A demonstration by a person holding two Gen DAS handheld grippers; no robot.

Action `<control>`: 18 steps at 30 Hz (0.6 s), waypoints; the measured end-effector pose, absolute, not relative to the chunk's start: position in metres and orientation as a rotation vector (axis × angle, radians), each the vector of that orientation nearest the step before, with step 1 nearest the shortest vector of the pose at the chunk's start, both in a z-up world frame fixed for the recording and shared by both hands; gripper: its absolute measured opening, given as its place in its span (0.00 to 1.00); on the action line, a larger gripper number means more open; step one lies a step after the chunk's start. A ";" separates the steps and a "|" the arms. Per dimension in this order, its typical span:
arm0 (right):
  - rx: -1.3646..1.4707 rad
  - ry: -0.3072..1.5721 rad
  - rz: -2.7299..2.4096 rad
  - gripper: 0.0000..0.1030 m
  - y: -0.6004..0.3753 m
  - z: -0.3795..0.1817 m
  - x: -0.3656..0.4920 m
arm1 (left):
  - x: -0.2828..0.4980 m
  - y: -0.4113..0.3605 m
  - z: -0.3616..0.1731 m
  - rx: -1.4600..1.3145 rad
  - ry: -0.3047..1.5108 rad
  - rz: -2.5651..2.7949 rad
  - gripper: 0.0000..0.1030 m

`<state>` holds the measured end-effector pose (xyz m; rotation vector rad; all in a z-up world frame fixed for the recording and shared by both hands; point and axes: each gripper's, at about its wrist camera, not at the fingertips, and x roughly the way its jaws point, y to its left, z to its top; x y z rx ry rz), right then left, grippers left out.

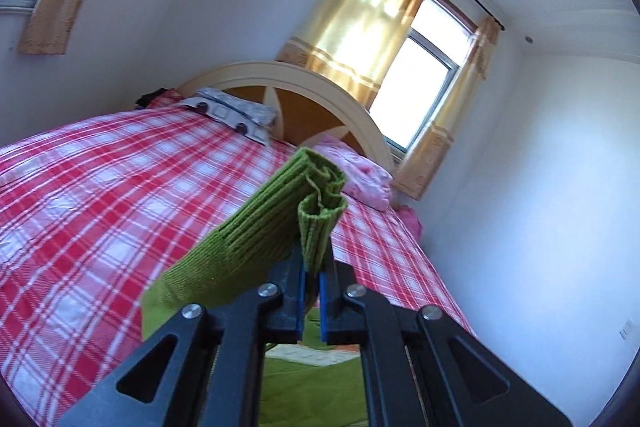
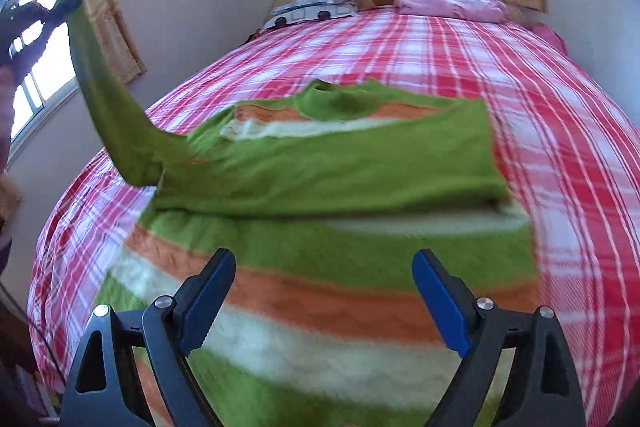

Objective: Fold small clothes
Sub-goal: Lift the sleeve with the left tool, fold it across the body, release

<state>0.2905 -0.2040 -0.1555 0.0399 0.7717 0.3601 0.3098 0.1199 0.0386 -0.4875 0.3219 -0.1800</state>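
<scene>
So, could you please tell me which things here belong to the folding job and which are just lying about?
Part of the job:
- green striped sweater
- its sleeve cuff, clamped in the left gripper
- right gripper, jaws open above the sweater

Just lying about:
- patterned pillow
- pink bedding
- checked bed sheet

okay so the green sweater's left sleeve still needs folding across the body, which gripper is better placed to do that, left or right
Left. The left gripper is already shut on the sleeve cuff, lifted off the bed. The right gripper is open and empty over the sweater hem.
</scene>
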 end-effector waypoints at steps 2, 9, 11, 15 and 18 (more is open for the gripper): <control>0.064 0.771 0.347 0.88 -0.218 -0.158 0.282 | 0.317 0.101 0.041 -0.471 0.327 -0.210 0.05; 0.104 0.764 0.344 0.88 -0.249 -0.156 0.261 | 0.349 0.036 0.033 -0.454 0.387 -0.289 0.05; 0.098 0.764 0.345 0.88 -0.253 -0.158 0.258 | 0.359 0.015 0.025 -0.452 0.406 -0.308 0.05; 0.114 0.762 0.317 0.88 -0.267 -0.168 0.253 | 0.373 -0.027 0.006 -0.438 0.452 -0.337 0.05; 0.131 0.773 0.287 0.88 -0.274 -0.180 0.254 | 0.381 -0.065 -0.014 -0.372 0.485 -0.345 0.05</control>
